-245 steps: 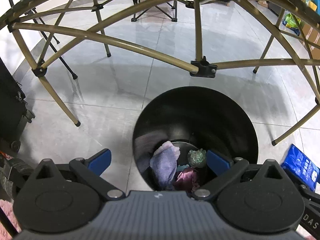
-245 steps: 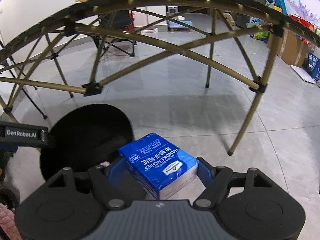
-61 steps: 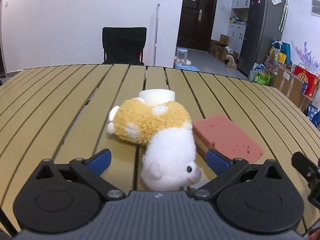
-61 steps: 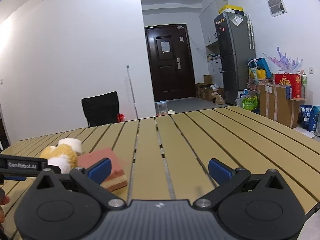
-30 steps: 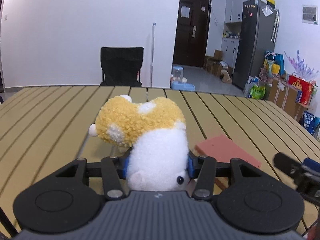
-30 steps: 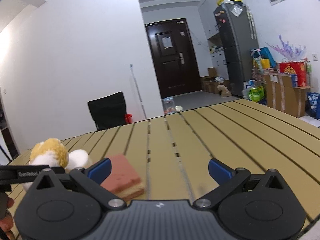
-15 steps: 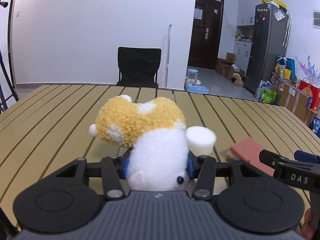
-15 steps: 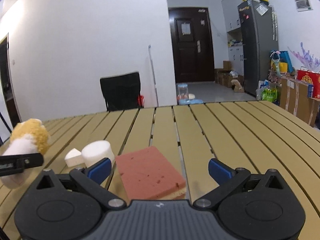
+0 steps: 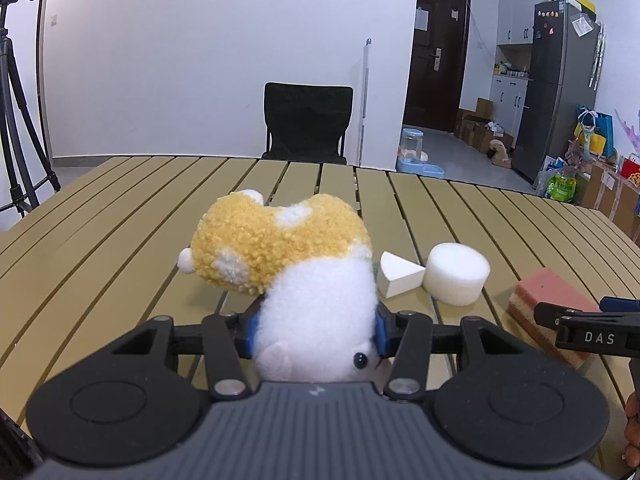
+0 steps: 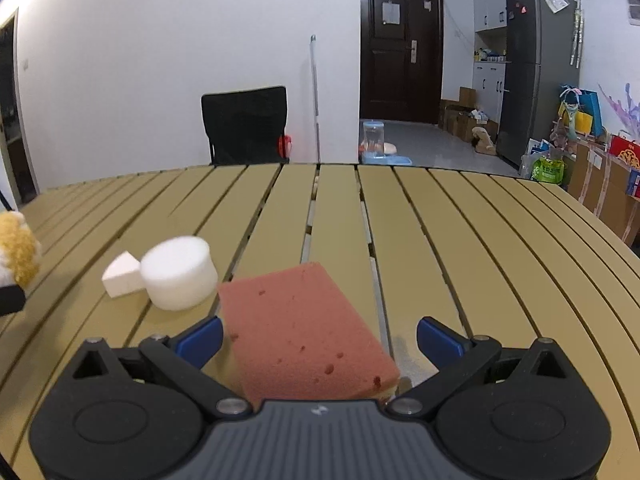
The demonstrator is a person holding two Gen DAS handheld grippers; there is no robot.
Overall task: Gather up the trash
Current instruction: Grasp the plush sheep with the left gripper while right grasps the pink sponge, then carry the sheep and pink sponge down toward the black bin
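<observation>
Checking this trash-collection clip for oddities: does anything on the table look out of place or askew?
Yes. The left gripper is shut on a plush toy, which hardly looks like trash. The sponge lies askew between the right gripper's open jaws. Nothing looks spilled or damaged.

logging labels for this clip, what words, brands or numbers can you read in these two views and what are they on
"DAS": white letters on the black side bar of the right gripper, seen at the right edge of the left wrist view.
Small white logo mark, not letters, on each grey ribbed gripper housing.
Paper sheet on the dark brown door: too small to read.
Magnets and notes on the grey fridge, red gift box: print too blurred to read.
</observation>
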